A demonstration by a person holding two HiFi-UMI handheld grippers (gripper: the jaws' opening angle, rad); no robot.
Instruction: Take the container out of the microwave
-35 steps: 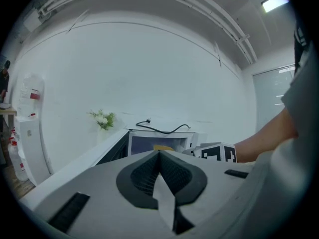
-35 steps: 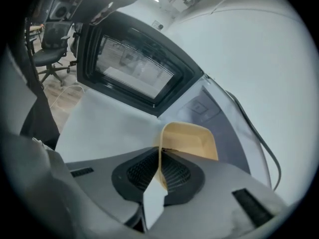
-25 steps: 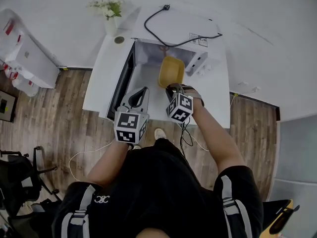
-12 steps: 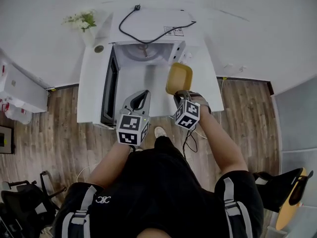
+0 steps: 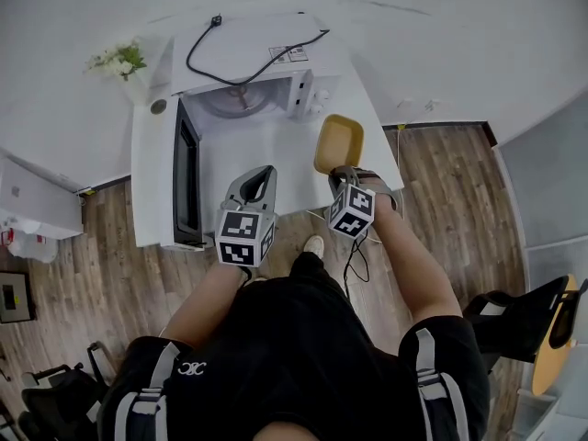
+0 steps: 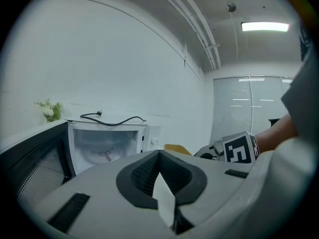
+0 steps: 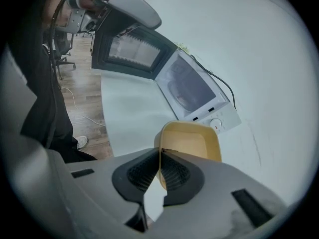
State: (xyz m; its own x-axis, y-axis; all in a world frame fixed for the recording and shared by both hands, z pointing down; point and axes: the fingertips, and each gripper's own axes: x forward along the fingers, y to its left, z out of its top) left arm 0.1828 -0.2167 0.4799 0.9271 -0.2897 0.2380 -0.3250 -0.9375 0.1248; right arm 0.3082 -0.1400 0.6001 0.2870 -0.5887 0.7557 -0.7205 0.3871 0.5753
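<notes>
The yellow container (image 5: 338, 141) is outside the white microwave (image 5: 241, 66), hanging over the right part of the white table (image 5: 276, 150), in front of the control panel. My right gripper (image 5: 341, 172) is shut on its near rim; in the right gripper view the jaws (image 7: 160, 157) pinch the edge of the container (image 7: 193, 140). My left gripper (image 5: 264, 172) is shut and empty, out over the table in front of the open door (image 5: 186, 178). The left gripper view looks into the lit, empty cavity (image 6: 107, 146).
The microwave door stands wide open to the left. A black power cable (image 5: 246, 50) lies on the microwave's top. A small vase of flowers (image 5: 118, 61) sits at the table's back left corner. There is wooden floor around, with a chair (image 5: 528, 324) to the right.
My right gripper has carried the container from the microwave's mouth rightward and toward me, to the table's right side. The left gripper has shifted a little sideways, staying shut.
</notes>
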